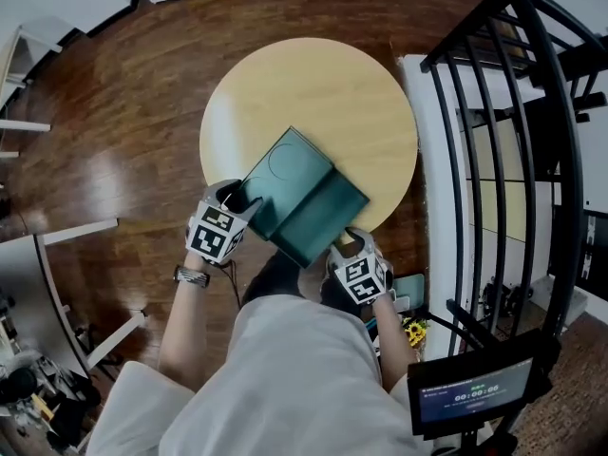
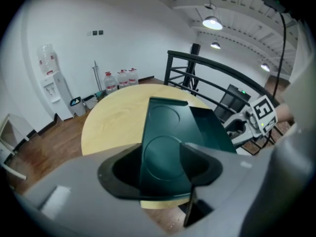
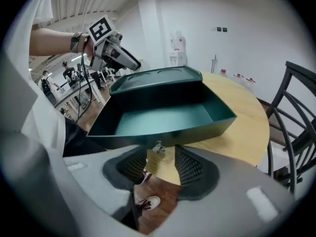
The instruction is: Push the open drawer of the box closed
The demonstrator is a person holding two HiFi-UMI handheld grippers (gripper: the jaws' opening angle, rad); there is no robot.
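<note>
Green: spotted box [image 1: 285, 174] btwn left gripper's [image 2: 163, 169] wide-open jaws, unclamped. Found right gripper [image 3: 163, 167] open, empty, drawer [image 3: 163, 117] knob [image 3: 158, 147] just ahead of tips. Risked skidding whole box across table [image 1: 313, 84] if shoved w/o bracing.

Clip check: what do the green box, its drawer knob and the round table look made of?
Box: dark green, matte, circles pressed into the top; likely plastic or painted board, unclear which. Knob: small, silvery glint, probably metal. Table: pale wood grain, low sheen; solid wood or laminate, cannot tell.
</note>
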